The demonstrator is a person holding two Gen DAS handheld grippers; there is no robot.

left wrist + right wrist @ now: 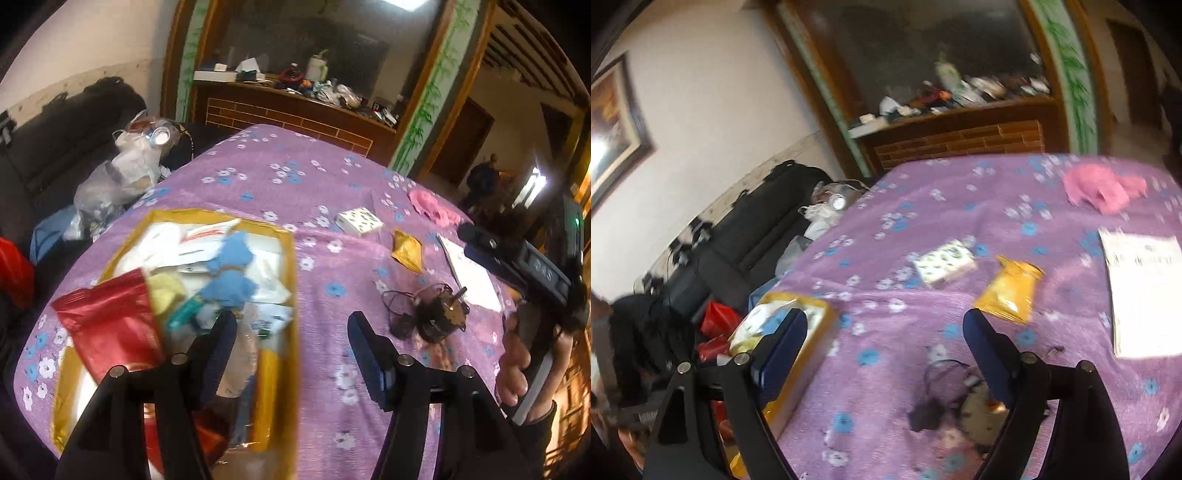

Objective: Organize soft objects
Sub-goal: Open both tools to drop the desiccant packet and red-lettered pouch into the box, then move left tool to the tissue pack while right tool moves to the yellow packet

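both my claws are spread w/ nothing between the pads. left gripper (291, 328) hangs over the near edge of the gold box (284, 236), right gripper (886, 328) sits above bare purple cloth (923, 206) w/ the gold pouch (1008, 291) just past its right finger.

soft stuff: blue fabric piece (231, 273) and a yellowish one (166, 291) are already in the box w/ white packets. the pink cloth (1097, 188) lies at the far right of the table, well apart from the box. i'd judge that's the one left to fetch.

risks as i see them:
- the red foil bag (110, 325) leans over the box's left rim, looks loose. if i sweep the left claw back in i could knock it off the table edge.
- the small motor w/ black wires (436, 317) sits near my right claw's path; a low pass could snag a wire and drag it.
- reaching for pink means crossing the patterned small box (943, 262) and white paper (1145, 291); a shallow approach may shove those, or pinch the tablecloth along w/ the pink cloth.
- right view is blurred, so i can't judge depth well. going fast, i may close short.
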